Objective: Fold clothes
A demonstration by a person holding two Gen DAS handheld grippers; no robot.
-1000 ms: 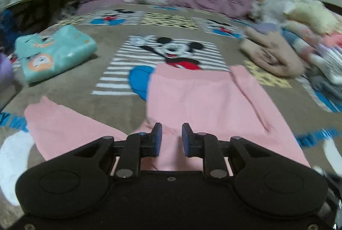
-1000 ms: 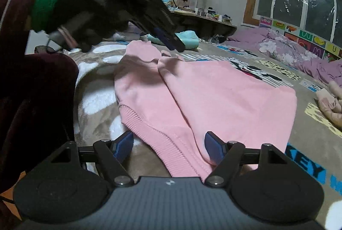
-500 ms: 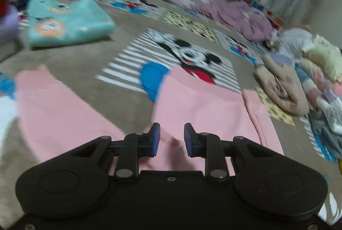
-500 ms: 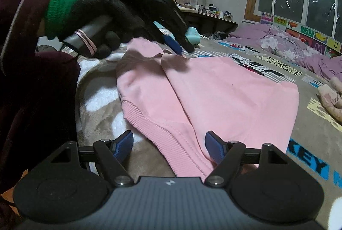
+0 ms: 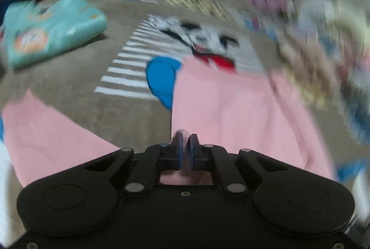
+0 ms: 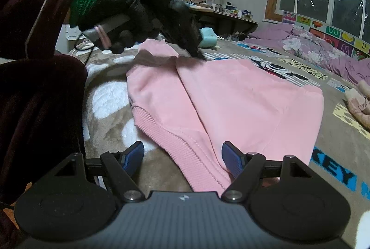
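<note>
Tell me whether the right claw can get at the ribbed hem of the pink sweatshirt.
Probably yes. The right claw is open, with the ribbed hem of the pink sweatshirt lying between its fingers and nothing over it.

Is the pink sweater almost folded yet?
Not yet. A teal garment already lies folded on the blanket. The left gripper pinches the pink sweater; the right gripper waits open at its ribbed hem. One sleeve lies spread out, unfolded.
</note>
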